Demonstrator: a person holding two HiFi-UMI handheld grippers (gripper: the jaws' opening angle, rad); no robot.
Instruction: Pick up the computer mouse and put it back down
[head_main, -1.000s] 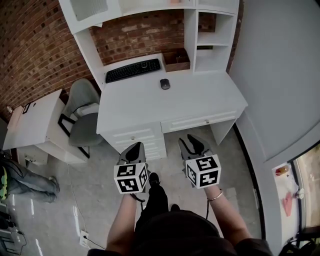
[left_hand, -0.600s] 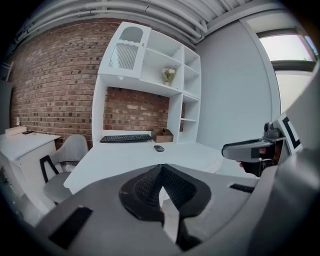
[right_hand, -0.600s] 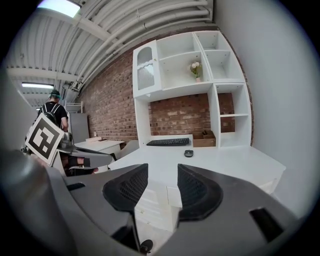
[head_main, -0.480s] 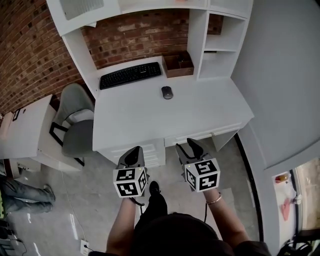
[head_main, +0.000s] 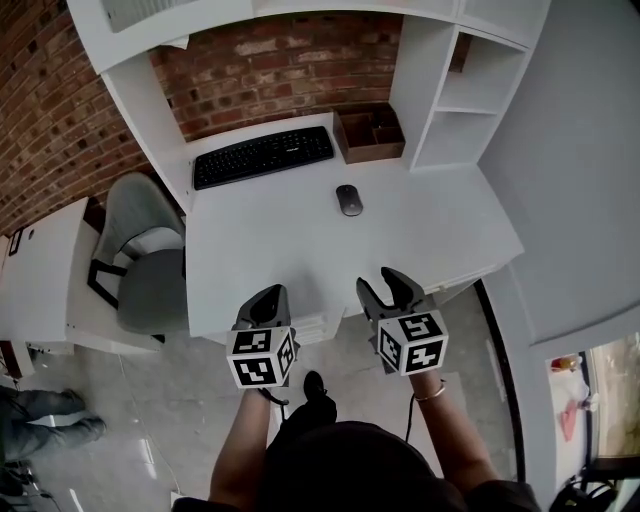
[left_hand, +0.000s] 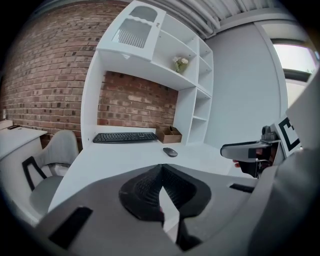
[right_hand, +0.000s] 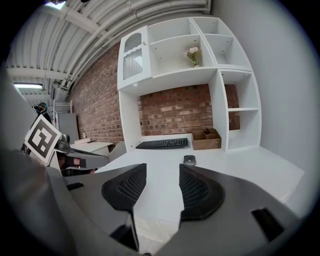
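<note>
Right, the white desk carries a black keyboard along its back. Over the desk's front edge I hold both grippers: the left gripper is clenched, tips meeting; the right gripper is released, its jaws just having opened wider with nothing between them. The computer mouse lies mid-desk, untouched.

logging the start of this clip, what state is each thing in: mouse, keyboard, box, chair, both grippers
computer mouse: lying on the desk, untouched
keyboard: flat at the back of the desk
wooden box: upright, open-topped
chair: unoccupied, beside the desk
left gripper: shut, empty
right gripper: open, jaws have just been opening, nothing between them
</note>
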